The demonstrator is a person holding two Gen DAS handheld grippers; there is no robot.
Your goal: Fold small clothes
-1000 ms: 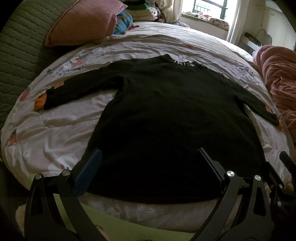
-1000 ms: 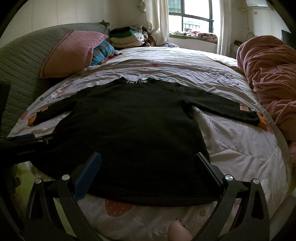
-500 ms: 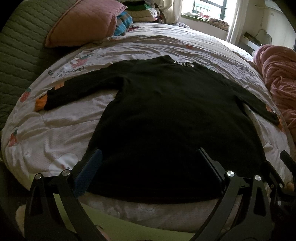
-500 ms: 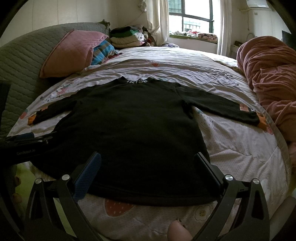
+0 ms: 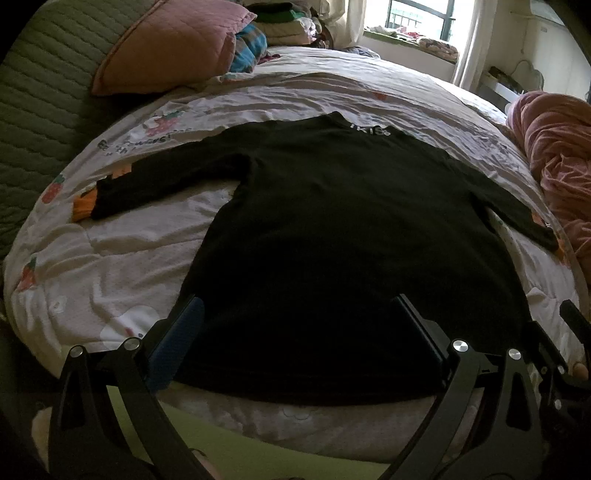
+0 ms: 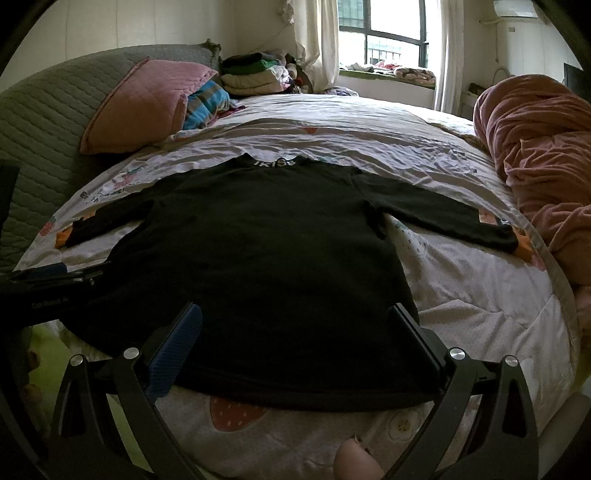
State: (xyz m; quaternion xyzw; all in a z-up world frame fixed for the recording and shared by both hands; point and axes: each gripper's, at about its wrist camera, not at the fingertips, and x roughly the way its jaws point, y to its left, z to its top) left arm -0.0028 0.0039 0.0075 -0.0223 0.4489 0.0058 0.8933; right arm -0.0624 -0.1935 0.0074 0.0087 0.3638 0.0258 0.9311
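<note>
The black long-sleeved top [image 5: 354, 236] lies flat and face-down on the bed's printed quilt [image 5: 110, 266], collar with its white lettering at the far end, hem nearest me, both sleeves spread out to the sides. The left sleeve [image 5: 162, 184] ends over an orange print; the right sleeve [image 6: 443, 218] reaches toward the heap of pink blanket [image 6: 535, 155].

I have the left gripper [image 5: 295, 321] hanging just over the hem with its jaws spread wide, nothing between them. The right gripper [image 6: 295, 325] sits the same way, jaws wide apart and empty, over the hem a little further to the right. From the right wrist view I can see the left tool's body at the left edge, close beside the garment.

Compared with a second ago, almost nothing has changed: the top lies exactly as it did, and the left view has only drifted a touch, the collar sitting slightly lower in frame. I read that as a pause before the first fold, with the spreading done and no fold started.

My next move, I think, is to take a sleeve or side edge and bring it across the body.

Further out: a pink quilted pillow [image 6: 147, 103], a stack of folded clothes [image 6: 258, 74], and the window [image 6: 388, 33].
</note>
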